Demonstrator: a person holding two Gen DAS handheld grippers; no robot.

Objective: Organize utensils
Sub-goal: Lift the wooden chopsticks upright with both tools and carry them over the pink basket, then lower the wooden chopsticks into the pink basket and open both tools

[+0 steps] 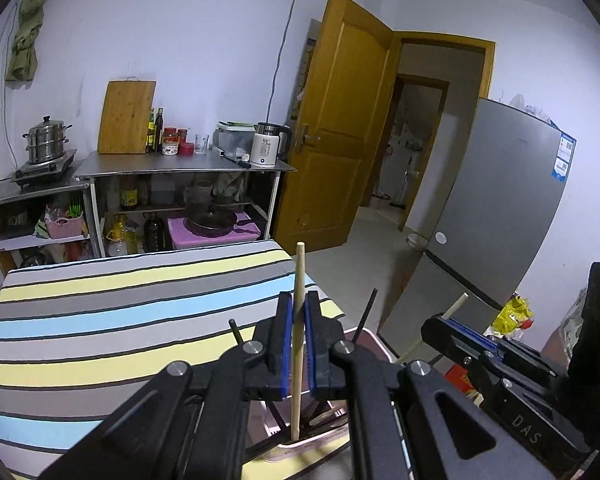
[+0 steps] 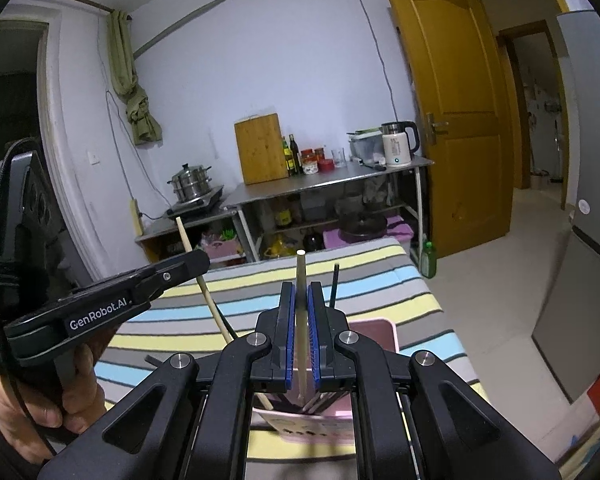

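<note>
In the left wrist view my left gripper [image 1: 299,300] is shut on a pale wooden chopstick [image 1: 300,264] that stands upright. Its lower end dips into a pink holder [image 1: 300,447] on the striped table [image 1: 100,320]. Black chopsticks [image 1: 366,312] poke out of the same holder. My right gripper [image 1: 438,322] is at the right, shut on another pale chopstick [image 1: 457,306]. The right wrist view shows that gripper [image 2: 300,292] clamped on its upright chopstick [image 2: 301,268] over the pink holder [image 2: 374,330]. My left gripper [image 2: 198,262] enters from the left with its chopstick [image 2: 211,300] slanted.
A grey fridge [image 1: 500,208] stands right of the table, with an open wooden door [image 1: 340,128] behind. A steel counter [image 1: 180,164] along the far wall carries a kettle [image 1: 266,146], a cutting board and a steamer pot. A green bottle [image 2: 429,258] stands on the floor. A hand [image 2: 40,408] holds the left gripper.
</note>
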